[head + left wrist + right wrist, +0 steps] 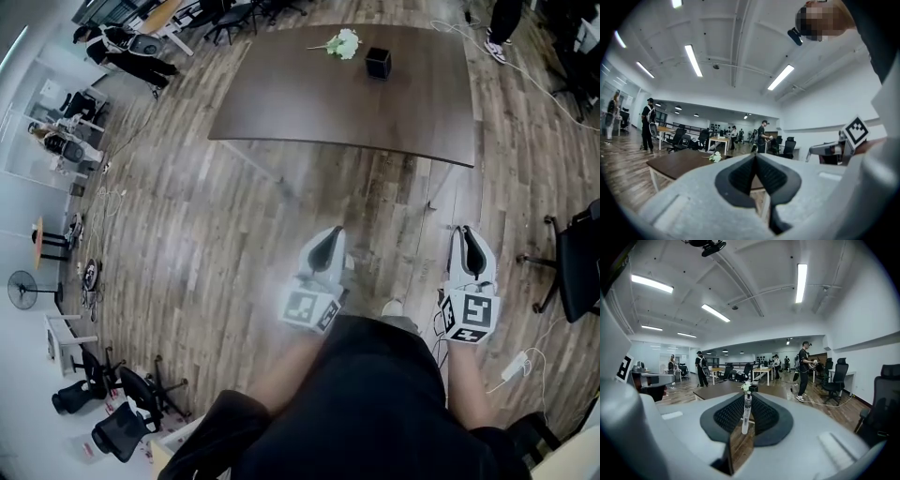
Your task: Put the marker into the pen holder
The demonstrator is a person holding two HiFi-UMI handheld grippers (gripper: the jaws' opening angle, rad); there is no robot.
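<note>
The marker (747, 411) stands upright, clamped between the narrowly set jaws of the right gripper (471, 246) — pickup done, delivery left. The black pen holder (378, 63) sits on the far brown table (281, 103), well apart, near white flowers (342, 43). The left gripper (325, 246) is closed, empty. Open wood floor lies between — an office chair (577, 262) stands off right.
</note>
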